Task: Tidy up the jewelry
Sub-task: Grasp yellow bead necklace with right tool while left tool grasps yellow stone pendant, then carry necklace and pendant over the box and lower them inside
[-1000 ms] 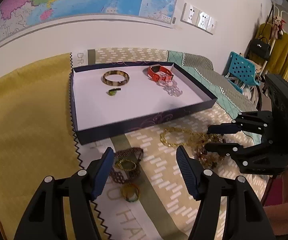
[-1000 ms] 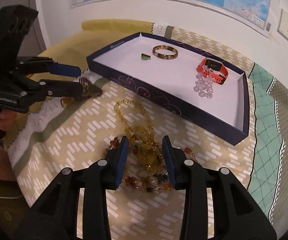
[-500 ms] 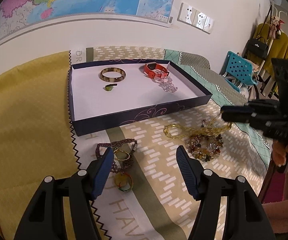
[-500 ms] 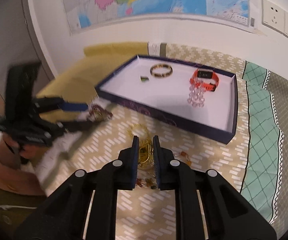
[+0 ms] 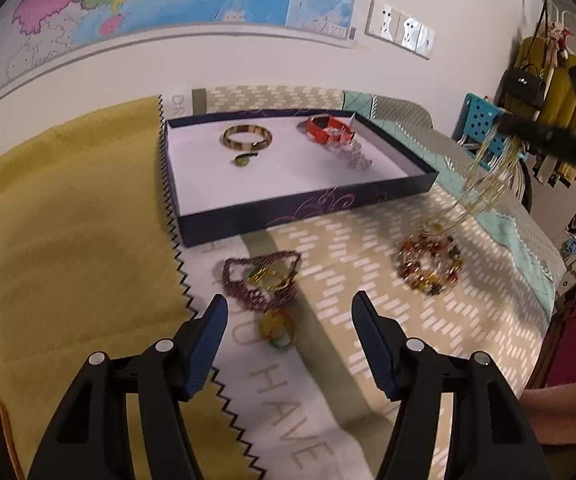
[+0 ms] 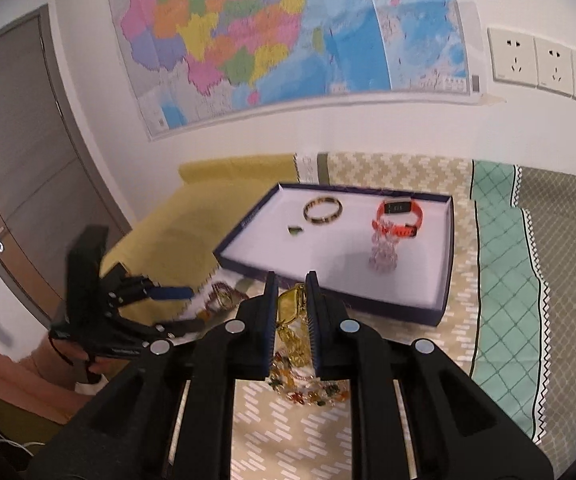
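Observation:
My right gripper (image 6: 291,285) is shut on a gold chain necklace (image 6: 291,308) and holds it up off the cloth. In the left wrist view the chain (image 5: 481,178) hangs blurred from the right gripper (image 5: 503,126) down to a multicoloured bead bracelet (image 5: 427,266) on the cloth. My left gripper (image 5: 289,310) stands open above a purple bead necklace (image 5: 262,276) and a small yellow-green ring (image 5: 278,328). The navy tray (image 5: 307,208) holds a brown bangle (image 5: 248,138), a green ring (image 5: 244,159), an orange watch (image 5: 327,128) and a crystal bracelet (image 5: 351,155).
The table carries a yellow cloth (image 5: 68,240) on the left and patterned cloths to the right. A wall map and sockets are behind the tray. A blue chair (image 5: 483,120) and hanging coats stand at the far right. A person's hand grips the left gripper (image 6: 184,308).
The right gripper has shut on the gold necklace and risen with it, so the chain now hangs in the air. The left gripper has stayed put and open.

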`<state>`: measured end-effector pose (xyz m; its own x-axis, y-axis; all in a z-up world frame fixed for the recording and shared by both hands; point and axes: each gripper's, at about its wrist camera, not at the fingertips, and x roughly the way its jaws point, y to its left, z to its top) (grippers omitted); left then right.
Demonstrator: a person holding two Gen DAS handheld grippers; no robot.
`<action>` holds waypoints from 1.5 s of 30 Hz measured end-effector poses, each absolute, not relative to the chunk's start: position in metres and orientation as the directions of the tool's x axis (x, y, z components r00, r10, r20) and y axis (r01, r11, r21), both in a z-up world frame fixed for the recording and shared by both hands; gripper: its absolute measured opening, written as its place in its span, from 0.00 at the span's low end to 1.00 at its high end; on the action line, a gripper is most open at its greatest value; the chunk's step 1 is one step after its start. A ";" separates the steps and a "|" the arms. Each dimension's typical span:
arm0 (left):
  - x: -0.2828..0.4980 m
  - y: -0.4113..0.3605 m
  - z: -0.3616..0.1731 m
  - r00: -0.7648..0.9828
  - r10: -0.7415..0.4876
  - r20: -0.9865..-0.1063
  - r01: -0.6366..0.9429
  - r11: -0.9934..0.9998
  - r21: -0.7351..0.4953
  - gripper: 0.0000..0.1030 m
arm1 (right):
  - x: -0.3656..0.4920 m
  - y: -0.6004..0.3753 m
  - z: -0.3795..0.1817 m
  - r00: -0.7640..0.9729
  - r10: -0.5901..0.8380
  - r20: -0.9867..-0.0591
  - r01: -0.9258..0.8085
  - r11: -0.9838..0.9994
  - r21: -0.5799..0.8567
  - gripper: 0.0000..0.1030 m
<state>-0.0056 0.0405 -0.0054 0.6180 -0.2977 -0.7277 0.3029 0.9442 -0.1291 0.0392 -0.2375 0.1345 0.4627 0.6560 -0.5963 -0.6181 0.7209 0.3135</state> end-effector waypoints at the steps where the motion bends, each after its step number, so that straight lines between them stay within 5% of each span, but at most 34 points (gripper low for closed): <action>1: -0.005 0.041 -0.008 0.612 -0.294 -0.735 0.302 0.945 -0.127 0.59 | 0.039 -0.238 0.138 0.470 0.657 -0.590 -0.619 0.722 0.310 0.14; 9: 0.002 0.034 -0.021 0.582 -0.273 -0.766 0.310 0.945 -0.102 0.41 | 0.040 -0.239 0.141 0.479 0.654 -0.585 -0.611 0.728 0.313 0.14; 13: 0.002 0.032 -0.021 0.589 -0.238 -0.773 0.299 0.952 -0.066 0.16 | 0.040 -0.239 0.138 0.472 0.656 -0.588 -0.610 0.725 0.319 0.14; 45: 0.014 0.026 0.055 0.700 -0.321 -0.638 0.348 0.933 -0.087 0.16 | 0.060 -0.232 0.170 0.515 0.679 -0.522 -0.621 0.716 0.318 0.14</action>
<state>0.0143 0.0256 0.0547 0.7002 -0.3207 -0.6378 0.3479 0.9334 -0.0874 0.0602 -0.2322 0.1696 0.5152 0.6794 -0.5225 -0.6213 0.7160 0.3185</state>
